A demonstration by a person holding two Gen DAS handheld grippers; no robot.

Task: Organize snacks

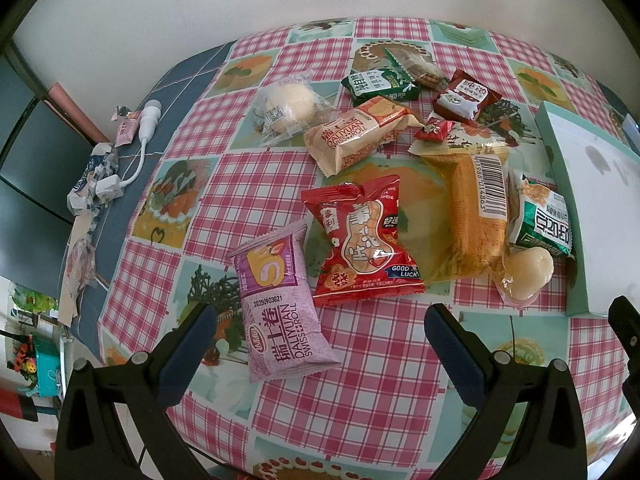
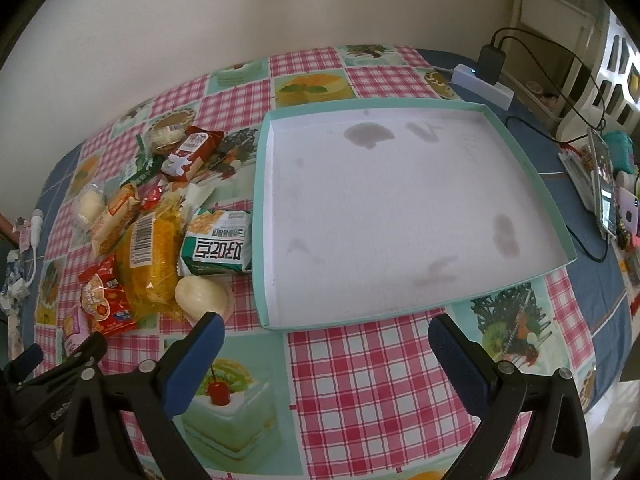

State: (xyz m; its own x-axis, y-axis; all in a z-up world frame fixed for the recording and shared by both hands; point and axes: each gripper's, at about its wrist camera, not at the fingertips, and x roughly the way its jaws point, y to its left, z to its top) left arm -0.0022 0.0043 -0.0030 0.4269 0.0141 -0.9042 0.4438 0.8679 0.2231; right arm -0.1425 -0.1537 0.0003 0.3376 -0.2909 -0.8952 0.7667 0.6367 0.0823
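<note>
While both of our grippers hung wide open with nothing in them, the snacks lay in a messy pile on the checked tablecloth, and the shallow green tray beside them had no snacks in it yet. Our left gripper hovered just above the purple Swiss roll pack, with the red peanut bag right next to it. Our right gripper hung in front of the tray's near edge.

We thought a few things could go wrong. The packs were shiny and puffy, so one could slip out if we pinched only a corner. The purple pack touched the red bag, so we could grab or drag both at once. The round white sweet sat at the pile's edge, close to the tray wall, and a bump could roll it away. The long yellow pack leaned on its neighbours, so pulling one might shift the rest.
</note>
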